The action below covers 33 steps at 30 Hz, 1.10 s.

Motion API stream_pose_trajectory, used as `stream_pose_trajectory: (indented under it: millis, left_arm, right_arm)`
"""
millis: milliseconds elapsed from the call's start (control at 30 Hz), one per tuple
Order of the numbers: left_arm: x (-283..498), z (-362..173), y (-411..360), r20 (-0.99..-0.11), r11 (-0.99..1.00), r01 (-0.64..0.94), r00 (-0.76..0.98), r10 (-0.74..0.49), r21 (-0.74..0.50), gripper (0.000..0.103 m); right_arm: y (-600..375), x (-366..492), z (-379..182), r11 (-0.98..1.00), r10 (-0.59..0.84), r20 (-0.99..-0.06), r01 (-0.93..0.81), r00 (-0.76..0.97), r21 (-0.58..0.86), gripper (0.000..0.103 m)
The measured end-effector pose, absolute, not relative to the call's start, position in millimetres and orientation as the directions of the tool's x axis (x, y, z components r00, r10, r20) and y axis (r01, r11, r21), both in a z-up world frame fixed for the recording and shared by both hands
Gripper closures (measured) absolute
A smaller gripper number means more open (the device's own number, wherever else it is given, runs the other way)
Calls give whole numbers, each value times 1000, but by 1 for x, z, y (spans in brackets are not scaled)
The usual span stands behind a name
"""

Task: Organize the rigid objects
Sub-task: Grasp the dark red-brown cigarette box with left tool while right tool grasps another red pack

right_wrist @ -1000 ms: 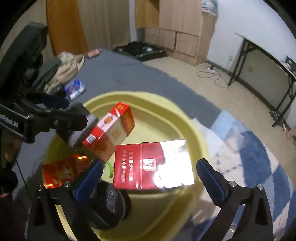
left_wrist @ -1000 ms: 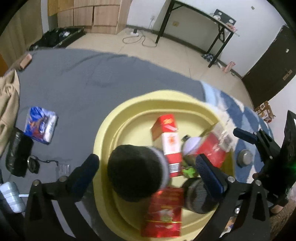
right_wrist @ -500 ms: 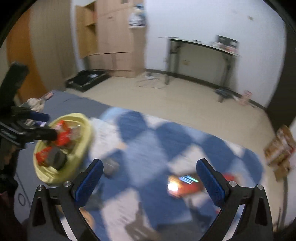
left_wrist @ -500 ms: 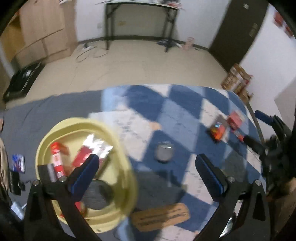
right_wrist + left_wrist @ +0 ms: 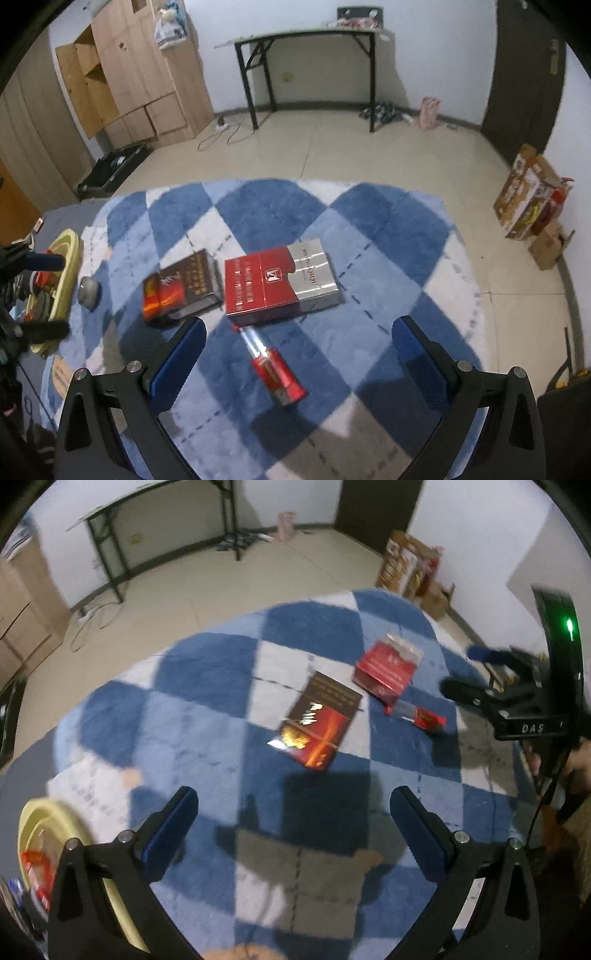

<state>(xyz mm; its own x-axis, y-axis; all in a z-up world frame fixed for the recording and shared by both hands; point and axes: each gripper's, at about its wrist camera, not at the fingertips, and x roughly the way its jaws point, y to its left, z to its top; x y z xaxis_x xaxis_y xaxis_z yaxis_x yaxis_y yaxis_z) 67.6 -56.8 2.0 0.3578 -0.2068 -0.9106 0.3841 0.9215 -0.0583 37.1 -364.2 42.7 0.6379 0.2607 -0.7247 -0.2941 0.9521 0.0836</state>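
A dark brown and orange box (image 5: 318,725) (image 5: 181,291), a red and silver box (image 5: 386,668) (image 5: 280,282) and a small red stick-shaped pack (image 5: 417,714) (image 5: 273,367) lie on the blue checked rug. My left gripper (image 5: 293,821) is open and empty, hovering short of the brown box. My right gripper (image 5: 297,350) is open and empty, with the red stick pack between its fingers' line; it also shows in the left wrist view (image 5: 476,675). The yellow basin (image 5: 35,834) (image 5: 68,258) holding red boxes sits at the left.
A small grey round tin (image 5: 88,290) lies on the rug beside the basin. Cardboard boxes (image 5: 528,199) stand on the floor at the right. A black-legged table (image 5: 314,66) and wooden cabinets (image 5: 129,77) line the far wall. A brown flat object (image 5: 236,952) lies near the rug's front edge.
Both grippers swung away from the yellow basin, where boxes sat between their fingers, to the right over the rug. They now face the boxes lying there, both empty.
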Motion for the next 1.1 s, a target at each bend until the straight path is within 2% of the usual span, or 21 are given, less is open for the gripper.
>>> stream_pose_trajectory:
  millis: [133, 300, 500, 533, 567, 600, 633, 667, 833, 933, 1100]
  left_arm:
    - [88, -32, -81, -927, 898, 440, 345, -147, 21, 0]
    - [113, -64, -94, -937, 882, 470, 315, -151, 15, 0]
    - [127, -76, -104, -923, 884, 468, 339, -180, -1, 1]
    - [126, -75, -104, -919, 885, 465, 348, -186, -3, 4]
    - [124, -73, -105, -914, 887, 461, 356, -196, -10, 17]
    - [123, -71, -105, -910, 889, 458, 362, -202, -15, 34]
    - [122, -69, -105, -907, 893, 450, 371, -197, -10, 37]
    - [120, -67, -106, -907, 896, 444, 373, -196, -11, 42]
    - [106, -44, -95, -891, 901, 433, 400, -214, -22, 44]
    - [89, -9, -64, -862, 917, 396, 450, -232, -39, 44]
    - [53, 52, 40, -828, 965, 261, 537, -159, -16, 44]
  right_arm:
    - [-354, 64, 25, 941, 272, -720, -334, 638, 60, 0]
    - [-340, 96, -5, 937, 232, -744, -348, 626, 0, 0]
    - [-334, 117, -20, 935, 244, -751, -356, 613, 13, 0]
    - [-334, 121, -22, 933, 259, -749, -357, 610, 32, 0]
    - [-336, 120, -22, 934, 263, -748, -354, 609, 40, 1]
    - [-336, 121, -24, 937, 261, -747, -347, 612, 43, 3]
    - [-335, 121, -25, 939, 254, -739, -342, 624, 33, 13]
    - [-334, 119, -25, 941, 240, -731, -337, 639, 14, 13]
    - [-334, 103, -18, 946, 224, -685, -323, 694, -18, 14]
    - [-337, 88, -2, 949, 241, -647, -316, 724, 0, 14]
    - [-295, 46, 40, 917, 340, -574, -397, 745, 29, 14]
